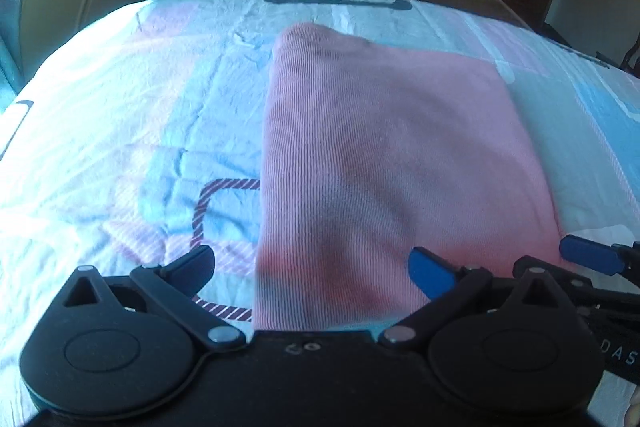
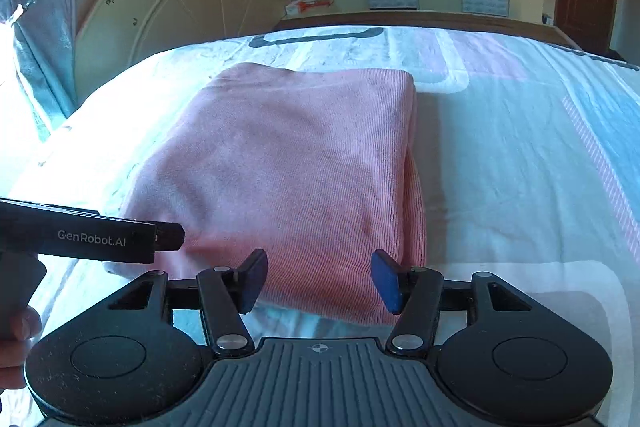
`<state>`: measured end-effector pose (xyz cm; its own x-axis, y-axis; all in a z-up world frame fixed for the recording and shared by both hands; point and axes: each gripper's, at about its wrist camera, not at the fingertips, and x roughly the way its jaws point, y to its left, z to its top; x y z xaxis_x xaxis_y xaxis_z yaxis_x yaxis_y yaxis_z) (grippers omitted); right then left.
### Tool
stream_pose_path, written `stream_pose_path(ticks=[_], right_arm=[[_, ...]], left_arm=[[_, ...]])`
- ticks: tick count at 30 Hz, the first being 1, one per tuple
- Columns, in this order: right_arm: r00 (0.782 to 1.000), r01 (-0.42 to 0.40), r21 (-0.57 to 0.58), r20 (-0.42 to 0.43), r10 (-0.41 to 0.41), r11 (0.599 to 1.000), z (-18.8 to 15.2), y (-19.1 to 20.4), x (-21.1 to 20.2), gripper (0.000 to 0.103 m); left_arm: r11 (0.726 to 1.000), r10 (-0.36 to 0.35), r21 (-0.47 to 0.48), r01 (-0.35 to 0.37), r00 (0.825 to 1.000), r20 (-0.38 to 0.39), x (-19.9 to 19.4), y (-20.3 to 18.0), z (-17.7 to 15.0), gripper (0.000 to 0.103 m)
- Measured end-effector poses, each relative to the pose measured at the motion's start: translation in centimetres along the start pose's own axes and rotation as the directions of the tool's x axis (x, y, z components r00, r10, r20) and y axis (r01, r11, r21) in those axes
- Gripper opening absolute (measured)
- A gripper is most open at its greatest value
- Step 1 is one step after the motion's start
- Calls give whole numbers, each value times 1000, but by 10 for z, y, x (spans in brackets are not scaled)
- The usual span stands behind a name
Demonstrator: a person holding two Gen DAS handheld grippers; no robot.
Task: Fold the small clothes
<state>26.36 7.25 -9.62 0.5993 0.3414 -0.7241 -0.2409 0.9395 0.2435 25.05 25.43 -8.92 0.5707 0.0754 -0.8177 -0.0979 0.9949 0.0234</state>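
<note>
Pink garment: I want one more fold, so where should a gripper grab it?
Judging by its pose, pinch the near edge of the pink garment, coming from the gripper side. It lies flat on the bed, and that edge sits nearest the open right gripper.

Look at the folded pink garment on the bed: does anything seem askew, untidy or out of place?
Nothing serious. The pink garment lies folded as a compact rectangle on the bedsheet. Its right edge bulges slightly where layers stack, and the sheet is wrinkled.
</note>
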Motion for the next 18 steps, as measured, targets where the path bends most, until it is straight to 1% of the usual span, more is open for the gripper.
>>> stream_pose_path(ticks=[1,4,5,6,7,9,11,12,15,16,17,18], right_arm=[[1000,-7,-10,11,7,1000,-2,1,-9,57],[999,-22,-47,48,24,999,-9,3,-39,61],[998,-25,-58,60,29,998,-12,2,-50,65],[997,-30,-72,74,35,997,-16,3,-62,69],[995,-34,-86,87,41,996,-21,3,-72,70],[992,-36,-121,114,50,992,-31,4,-97,73],[989,-38,-148,137,58,988,-43,7,-120,74],[987,-42,-155,146,65,987,-48,7,-131,75],[981,-50,-165,179,80,985,-65,10,-166,78],[978,-49,-168,190,81,985,-70,10,-178,78],[976,-49,-170,201,83,984,-74,10,-189,82],[973,-48,-169,216,85,984,-79,11,-200,90]], left_arm=[[1000,-9,-18,9,999,42,-18,0,-5,103],[997,-23,-69,32,992,126,-65,-2,-20,102],[996,-20,-78,32,988,151,-79,-4,-25,102],[996,-15,-81,30,983,183,-95,-8,-31,101],[997,-2,-80,20,975,223,-112,-13,-36,101],[997,34,-73,-14,962,271,-137,-21,-51,102],[996,68,-72,-49,955,287,-158,-30,-65,103],[996,68,-73,-49,955,287,-169,-34,-74,103],[997,50,-66,-34,963,265,-190,-43,-94,102],[997,61,-60,-47,963,262,-194,-47,-100,102],[997,72,-53,-59,962,264,-200,-51,-106,102],[996,86,-43,-78,958,275,-206,-57,-114,102]])
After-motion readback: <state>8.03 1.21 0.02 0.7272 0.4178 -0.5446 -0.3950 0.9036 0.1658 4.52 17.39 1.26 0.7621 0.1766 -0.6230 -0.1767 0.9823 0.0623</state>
